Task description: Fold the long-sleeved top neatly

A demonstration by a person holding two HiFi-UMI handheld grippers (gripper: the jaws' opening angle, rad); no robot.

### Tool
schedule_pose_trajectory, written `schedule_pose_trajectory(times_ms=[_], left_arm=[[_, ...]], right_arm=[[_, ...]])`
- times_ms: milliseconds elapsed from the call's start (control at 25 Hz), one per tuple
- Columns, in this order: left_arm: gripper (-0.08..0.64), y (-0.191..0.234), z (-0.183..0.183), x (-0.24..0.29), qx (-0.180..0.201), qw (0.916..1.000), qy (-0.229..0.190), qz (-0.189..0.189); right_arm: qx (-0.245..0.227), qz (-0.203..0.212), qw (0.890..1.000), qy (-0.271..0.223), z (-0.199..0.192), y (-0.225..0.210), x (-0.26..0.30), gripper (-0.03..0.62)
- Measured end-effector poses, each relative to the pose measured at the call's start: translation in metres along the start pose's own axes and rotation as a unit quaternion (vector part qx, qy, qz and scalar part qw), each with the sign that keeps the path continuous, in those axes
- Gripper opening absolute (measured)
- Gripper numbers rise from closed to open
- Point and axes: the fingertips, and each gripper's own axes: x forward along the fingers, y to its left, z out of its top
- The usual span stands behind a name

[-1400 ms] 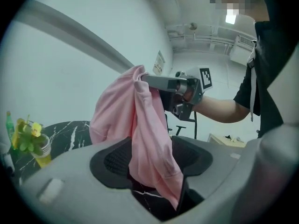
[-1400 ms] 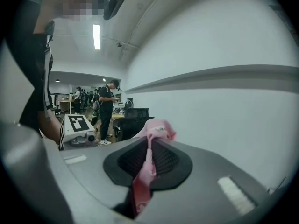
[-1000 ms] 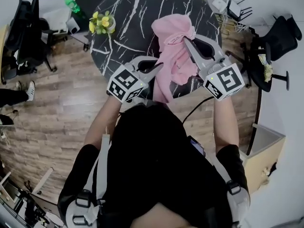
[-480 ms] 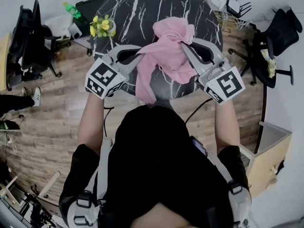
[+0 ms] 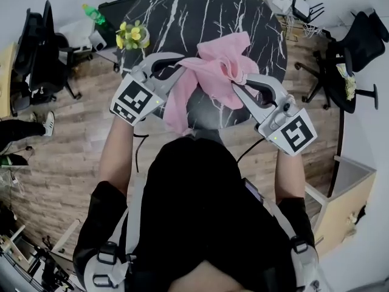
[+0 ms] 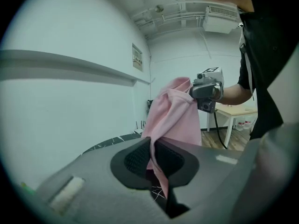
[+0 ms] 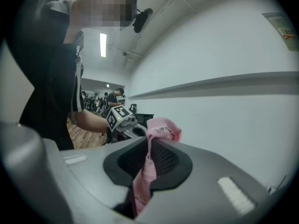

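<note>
The left gripper (image 5: 184,73), in the upper middle of the head view, had its jaws pressed together on a fold of the pink long-sleeved top (image 5: 213,69). The right gripper (image 5: 236,85), just to its right, was clamped on another bunch of the same cloth. Each gripper view showed fabric pinched between the pads with no gap. The top hung crumpled between the two grippers over the near part of the round black marble counter (image 5: 182,11). One length drooped toward the counter's near edge, in front of the person's dark shirt (image 5: 200,205). Whether the cloth touched the counter could not be told. A pot of yellow flowers (image 5: 132,34) stood at the counter's left rim, well apart from the cloth. Beyond the counter, a green bottle (image 5: 92,10) lay at upper left near a black office chair (image 5: 36,47). Another dark chair (image 5: 358,41) stood at upper right on the wood floor (image 5: 67,132), and a light wooden desk (image 5: 340,212) sat at lower right.
</note>
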Motion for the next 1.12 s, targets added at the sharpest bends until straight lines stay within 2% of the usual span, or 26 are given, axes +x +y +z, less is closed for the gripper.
schedule_pose_trajectory(times_ms=[160, 360, 480, 600, 680, 800, 960, 1040, 1120], left_arm=[[0.029, -0.004, -0.004, 0.020, -0.001, 0.9996, -0.007, -0.026], [0.031, -0.020, -0.017, 0.049, -0.024, 0.9958, 0.026, -0.084], [0.031, -0.040, -0.026, 0.058, -0.051, 0.9877, 0.053, -0.138], [0.029, -0.066, -0.039, 0.058, -0.068, 0.9755, 0.083, -0.192], [0.028, -0.078, -0.042, 0.056, -0.071, 0.9710, 0.092, -0.209], [0.028, -0.087, -0.042, 0.055, -0.091, 0.9699, 0.087, -0.209], [0.029, -0.081, -0.053, 0.060, -0.129, 0.9721, 0.089, -0.175], [0.034, -0.077, -0.058, 0.064, -0.129, 0.9747, 0.102, -0.152], [0.070, -0.072, -0.062, 0.067, -0.117, 0.9784, 0.117, -0.124]], right_arm=[[0.005, 0.002, 1.000, 0.013, -0.013, 0.008, -0.010, 0.026], [0.021, -0.020, 0.999, 0.026, -0.026, 0.005, -0.026, 0.026], [0.024, -0.033, 0.999, 0.033, -0.033, 0.003, -0.037, 0.026], [0.026, -0.044, 0.998, 0.041, -0.040, 0.004, -0.048, 0.026], [0.031, -0.054, 0.997, 0.042, -0.044, 0.002, -0.055, 0.026], [0.035, -0.060, 0.997, 0.035, -0.045, 0.001, -0.061, 0.026], [0.025, -0.047, 0.998, 0.031, -0.044, 0.011, -0.056, 0.028], [0.025, -0.038, 0.998, 0.036, -0.046, 0.016, -0.052, 0.028], [0.028, -0.032, 0.998, 0.040, -0.047, 0.020, -0.050, 0.028]])
